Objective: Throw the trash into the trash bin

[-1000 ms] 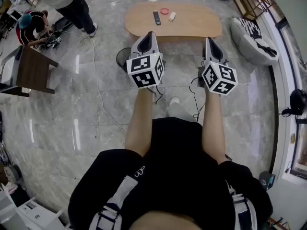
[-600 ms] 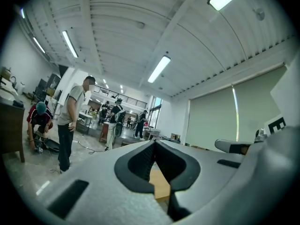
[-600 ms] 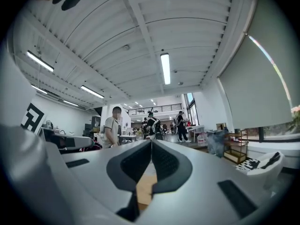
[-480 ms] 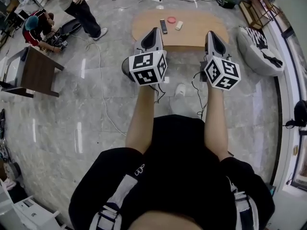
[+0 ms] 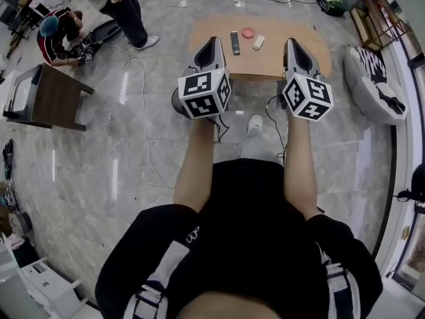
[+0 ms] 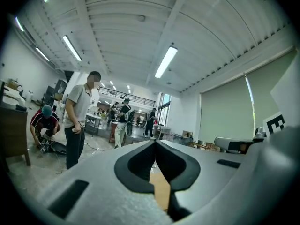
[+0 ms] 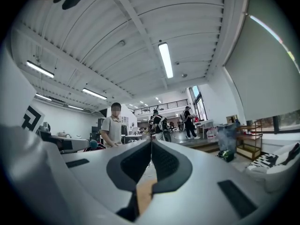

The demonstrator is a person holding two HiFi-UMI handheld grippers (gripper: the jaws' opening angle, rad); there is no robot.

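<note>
An oval wooden table [image 5: 279, 55] stands ahead in the head view. On it lie a black remote [image 5: 234, 42], a pink ring-shaped thing [image 5: 248, 32] and a small white piece [image 5: 258, 42]. A dark round bin [image 5: 175, 102] on the floor shows partly behind the left gripper's marker cube. My left gripper [image 5: 213, 40] [image 6: 154, 142] and right gripper [image 5: 291, 42] [image 7: 151, 142] are held level side by side, pointing at the table. Both are shut with nothing between the jaws. Their tips overlap the table's near edge in the head view.
A brown side table [image 5: 56, 98] stands at the left, with two people [image 5: 99, 5] beyond it. A black-and-white patterned seat [image 5: 372, 85] is at the right, and a wooden rack [image 5: 375, 18] behind it. Cables [image 5: 143, 131] trail over the marble floor.
The table, bin and side table have drawn nearer in the head view as the person walked forward. Both grippers stayed shut and side by side.
</note>
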